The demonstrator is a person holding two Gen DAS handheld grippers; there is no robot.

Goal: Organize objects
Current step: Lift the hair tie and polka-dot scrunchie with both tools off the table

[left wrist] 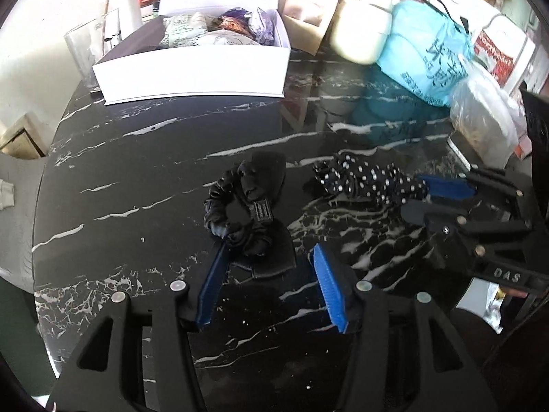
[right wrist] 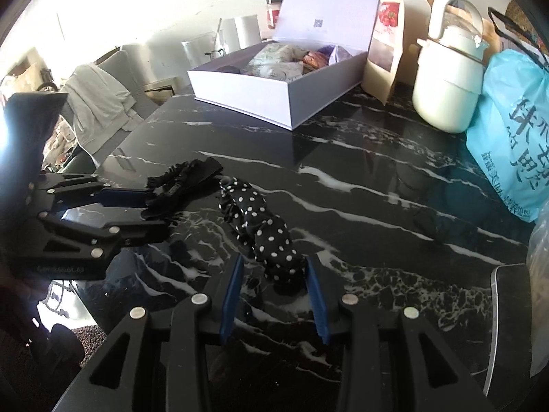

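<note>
Two fabric hair ties lie side by side near the front of the black marble table (left wrist: 144,158), close together but apart. The plain black hair tie (left wrist: 245,206) is on the left; the polka-dot hair tie (right wrist: 264,230) is on the right. The open white box (left wrist: 192,72), which already holds soft items, stands at the far left of the table and looks like the place they should go.

Your left gripper (left wrist: 271,264) has its fingers spread. The near end of the black tie sits between them, and the left finger seems to brush its gathered edge, but nothing is pinched. Your right gripper (right wrist: 274,271) also stands with its fingers apart. The near end of the dotted tie lies in the gap, close to the right finger, and I see no squeeze on it.

Both ties will likely be very light, soft and floppy. They should bunch and droop when you lift them, and there is no risk of breaking them. The polished table looks slick, so a tie may slide away if you only nudge it. Take each one across the thick gathered band, not a loose frill. On the black tie, the bulk near the small label looks fullest. Close firmly, because thin cloth can slip out of the pads.
</note>
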